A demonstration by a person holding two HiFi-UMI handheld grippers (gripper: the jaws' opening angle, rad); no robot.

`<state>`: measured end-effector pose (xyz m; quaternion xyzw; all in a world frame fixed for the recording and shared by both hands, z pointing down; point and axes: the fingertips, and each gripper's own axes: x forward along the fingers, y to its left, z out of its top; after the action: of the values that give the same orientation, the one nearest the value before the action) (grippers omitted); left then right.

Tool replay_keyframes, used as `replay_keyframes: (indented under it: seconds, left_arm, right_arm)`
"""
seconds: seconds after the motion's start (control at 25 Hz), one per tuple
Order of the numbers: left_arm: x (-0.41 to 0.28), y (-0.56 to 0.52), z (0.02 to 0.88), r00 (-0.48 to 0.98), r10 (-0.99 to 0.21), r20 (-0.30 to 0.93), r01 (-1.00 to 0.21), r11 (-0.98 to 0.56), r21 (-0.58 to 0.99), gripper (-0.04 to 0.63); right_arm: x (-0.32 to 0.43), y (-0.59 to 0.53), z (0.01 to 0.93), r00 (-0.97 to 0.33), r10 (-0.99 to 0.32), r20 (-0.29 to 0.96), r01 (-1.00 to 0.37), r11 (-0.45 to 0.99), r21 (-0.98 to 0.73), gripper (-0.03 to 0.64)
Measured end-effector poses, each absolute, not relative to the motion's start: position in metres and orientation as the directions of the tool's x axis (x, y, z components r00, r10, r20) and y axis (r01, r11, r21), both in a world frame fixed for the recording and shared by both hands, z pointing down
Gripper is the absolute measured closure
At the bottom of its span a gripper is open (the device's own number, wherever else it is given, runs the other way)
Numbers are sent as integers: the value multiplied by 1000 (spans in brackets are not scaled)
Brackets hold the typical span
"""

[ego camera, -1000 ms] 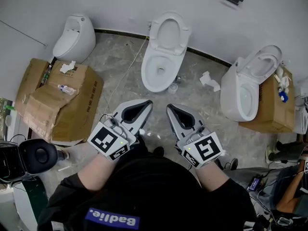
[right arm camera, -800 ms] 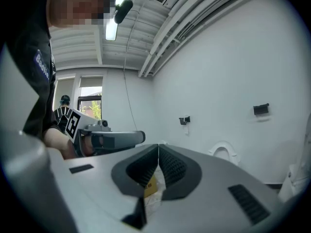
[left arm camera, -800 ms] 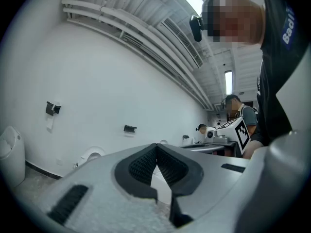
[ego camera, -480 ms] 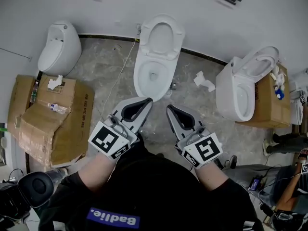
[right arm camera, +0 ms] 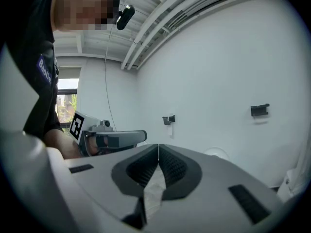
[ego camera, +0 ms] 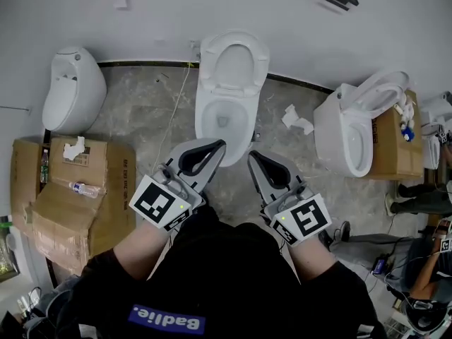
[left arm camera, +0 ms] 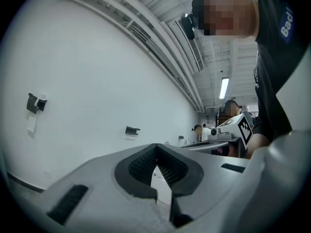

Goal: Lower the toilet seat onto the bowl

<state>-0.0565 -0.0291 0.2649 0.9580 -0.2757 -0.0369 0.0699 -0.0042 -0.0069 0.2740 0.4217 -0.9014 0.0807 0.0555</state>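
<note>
A white toilet stands against the far wall in the head view, its seat (ego camera: 234,61) raised and leaning back over the open bowl (ego camera: 221,122). My left gripper (ego camera: 217,145) is shut and empty, its tip just short of the bowl's front rim. To its right, my right gripper (ego camera: 252,155) is also shut and empty, level with it. Both gripper views look up at the white wall. In each, the ribbed pads meet with nothing between them: left gripper (left arm camera: 156,148), right gripper (right arm camera: 158,147). Neither touches the toilet.
A white urinal-like fixture (ego camera: 72,89) stands at the left and a second toilet (ego camera: 352,131) at the right beside a cardboard box (ego camera: 392,147). Flattened cardboard boxes (ego camera: 70,203) lie at the left. Crumpled paper (ego camera: 296,119) and a cable are on the concrete floor.
The head view has shifted: the middle toilet now sits centred, directly ahead of both grippers and closer to them. The grippers keep their pose, both shut.
</note>
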Motion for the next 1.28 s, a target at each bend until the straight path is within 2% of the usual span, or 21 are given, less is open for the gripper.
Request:
replay_keyframes:
  seconds: [0.4,0.92,1.28]
  left_arm:
    - [-39,-87,278,836,-548,-17,-538,-826,165,581]
    - [25,-162,290,749,-661,34,-660,-742,121,581]
    - [35,-208,305,745,-666,24,-664,-738,119,581]
  right_arm:
    - [8,-62,283,-654,-736,172,-755,647,-105,589]
    - [75,-147,288,-730,-673,119,-684,717,-137,589]
    - [78,-197,308,-734,-670,109,-679,721,-141,589]
